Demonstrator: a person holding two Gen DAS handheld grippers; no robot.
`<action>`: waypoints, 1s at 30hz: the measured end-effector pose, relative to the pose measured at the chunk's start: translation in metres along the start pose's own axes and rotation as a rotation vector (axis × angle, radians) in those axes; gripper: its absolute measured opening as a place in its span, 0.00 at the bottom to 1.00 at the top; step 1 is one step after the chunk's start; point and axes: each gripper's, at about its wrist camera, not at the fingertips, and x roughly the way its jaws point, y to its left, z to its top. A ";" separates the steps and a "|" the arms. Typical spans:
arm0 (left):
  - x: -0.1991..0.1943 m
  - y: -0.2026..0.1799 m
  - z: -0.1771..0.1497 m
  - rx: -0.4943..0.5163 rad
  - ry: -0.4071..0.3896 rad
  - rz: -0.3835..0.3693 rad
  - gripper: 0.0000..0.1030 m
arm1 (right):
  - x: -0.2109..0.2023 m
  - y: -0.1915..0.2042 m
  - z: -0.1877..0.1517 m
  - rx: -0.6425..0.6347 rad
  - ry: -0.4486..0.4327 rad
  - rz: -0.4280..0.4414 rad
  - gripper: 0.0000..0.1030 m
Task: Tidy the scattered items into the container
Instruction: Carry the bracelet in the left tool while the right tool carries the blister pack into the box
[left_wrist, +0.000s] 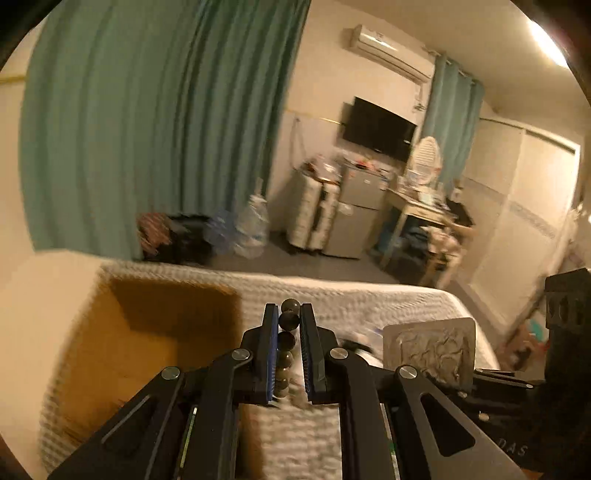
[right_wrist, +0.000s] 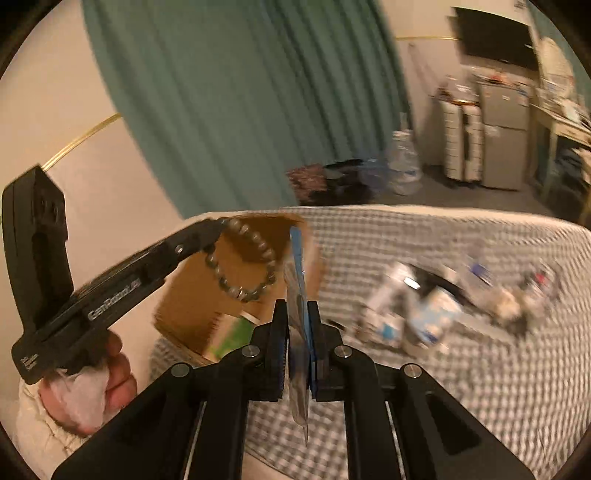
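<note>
**Cardboard box waits while both my grippers carry a load**

Cardboard box sits open on the checked bedspread, and I take it as my landmark. Inside it I can make out something green and white near the bottom; what else it holds is hidden by its walls. So I judge the tidying as begun but far from done: a blurred heap of scattered items lies on the bedspread well to the right of the box, too smeared for me to name each piece.

My left gripper has its jaws nearly closed on a bead bracelet; the dark beads sit in a row between the pads, and from the right wrist view the loop hangs right in front of the box. My left hand grips the handle below.

My right gripper is likewise almost fully closed, pinching a foil blister pack edge-on, just right of the box's near wall. Neither piece is over the opening yet as far as I can tell; both need carrying above the box and releasing, then the heap remains.
</note>
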 end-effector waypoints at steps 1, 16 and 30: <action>0.000 0.009 0.004 -0.005 0.000 0.009 0.11 | 0.011 0.009 0.007 -0.008 0.009 0.027 0.08; 0.094 0.143 -0.024 -0.064 0.181 0.160 0.11 | 0.205 0.054 0.041 0.017 0.242 0.078 0.10; 0.066 0.128 -0.017 -0.064 0.188 0.211 0.91 | 0.157 0.028 0.059 -0.039 0.130 -0.114 0.64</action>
